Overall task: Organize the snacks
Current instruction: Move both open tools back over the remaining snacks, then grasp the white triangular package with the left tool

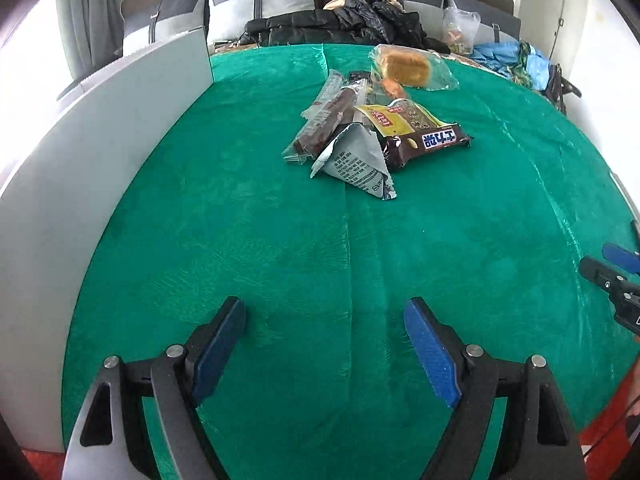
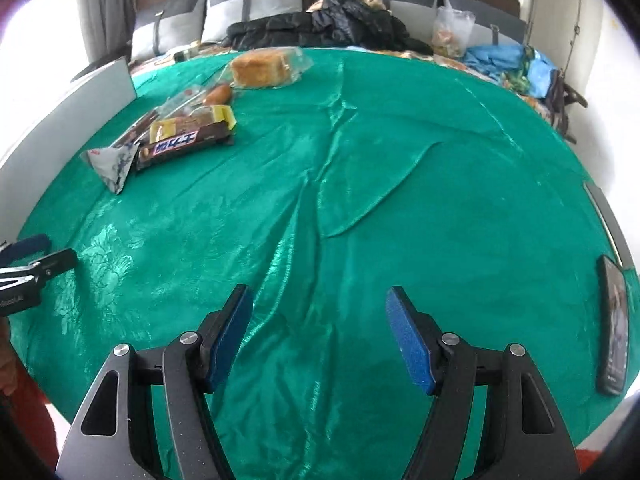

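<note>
While both grippers hovered over the green satin cloth [image 1: 240, 240], the snack pile [image 1: 372, 132] lay well beyond them toward the headboard. Nothing stood between the left gripper [image 1: 324, 344] and that pile; its blue pads stood apart and empty. The right gripper [image 2: 320, 332] likewise gaped over bare, wrinkled cloth. Nearest in the pile sat a grey foil packet [image 1: 356, 164], touching a brown chocolate bar [image 1: 432, 142]; a bagged cake [image 1: 408, 66] lay behind. A white panel [image 1: 100, 128] flanked the pile's left, and a phone [image 2: 612, 324] rested far right.
</note>
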The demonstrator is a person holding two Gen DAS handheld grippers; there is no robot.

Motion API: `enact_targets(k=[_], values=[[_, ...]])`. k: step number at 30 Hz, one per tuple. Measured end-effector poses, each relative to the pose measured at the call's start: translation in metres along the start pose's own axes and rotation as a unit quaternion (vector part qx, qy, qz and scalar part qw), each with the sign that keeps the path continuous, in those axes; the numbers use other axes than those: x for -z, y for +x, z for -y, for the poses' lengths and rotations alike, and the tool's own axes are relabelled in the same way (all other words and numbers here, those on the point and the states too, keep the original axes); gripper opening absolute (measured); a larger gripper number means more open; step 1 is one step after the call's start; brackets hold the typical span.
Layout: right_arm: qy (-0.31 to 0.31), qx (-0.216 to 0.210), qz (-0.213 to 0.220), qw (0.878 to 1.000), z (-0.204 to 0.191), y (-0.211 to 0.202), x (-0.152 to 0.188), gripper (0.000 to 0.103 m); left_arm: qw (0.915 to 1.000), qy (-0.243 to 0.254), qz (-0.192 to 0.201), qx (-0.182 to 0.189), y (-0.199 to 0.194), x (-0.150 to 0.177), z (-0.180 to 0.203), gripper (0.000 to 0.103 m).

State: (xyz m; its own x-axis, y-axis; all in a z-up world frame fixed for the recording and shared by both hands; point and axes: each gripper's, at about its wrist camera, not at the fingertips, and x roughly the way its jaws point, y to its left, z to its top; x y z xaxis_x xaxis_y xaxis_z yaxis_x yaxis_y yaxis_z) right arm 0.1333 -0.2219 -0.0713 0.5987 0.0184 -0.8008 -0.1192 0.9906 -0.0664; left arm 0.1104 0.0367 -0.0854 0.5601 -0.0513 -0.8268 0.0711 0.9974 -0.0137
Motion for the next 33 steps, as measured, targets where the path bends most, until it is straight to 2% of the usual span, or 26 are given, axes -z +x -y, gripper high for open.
enact_targets(k=[3,7,9,14,33], values=[[-0.011,-0.001,-0.009,1.0,-0.005,0.001,0.008,0.072,1.0,-0.003,0.003,-0.001,0.003,0.001,-0.002,0.091],[-0.002,-0.012,-0.001,1.0,-0.003,-0.001,0.011,0.075,0.9999,-0.005,0.008,-0.006,0.004,0.005,-0.005,0.103],[-0.003,-0.013,0.004,1.0,-0.004,-0.002,0.014,0.08,1.0,-0.002,0.008,-0.004,0.005,0.004,-0.005,0.103],[-0.004,-0.013,0.014,1.0,-0.007,0.0,0.016,0.086,1.0,0.002,0.003,-0.002,0.005,0.004,-0.006,0.103],[-0.006,-0.013,-0.005,1.0,-0.009,0.0,0.014,0.089,0.9999,-0.001,-0.013,-0.004,0.001,0.009,-0.006,0.103]])
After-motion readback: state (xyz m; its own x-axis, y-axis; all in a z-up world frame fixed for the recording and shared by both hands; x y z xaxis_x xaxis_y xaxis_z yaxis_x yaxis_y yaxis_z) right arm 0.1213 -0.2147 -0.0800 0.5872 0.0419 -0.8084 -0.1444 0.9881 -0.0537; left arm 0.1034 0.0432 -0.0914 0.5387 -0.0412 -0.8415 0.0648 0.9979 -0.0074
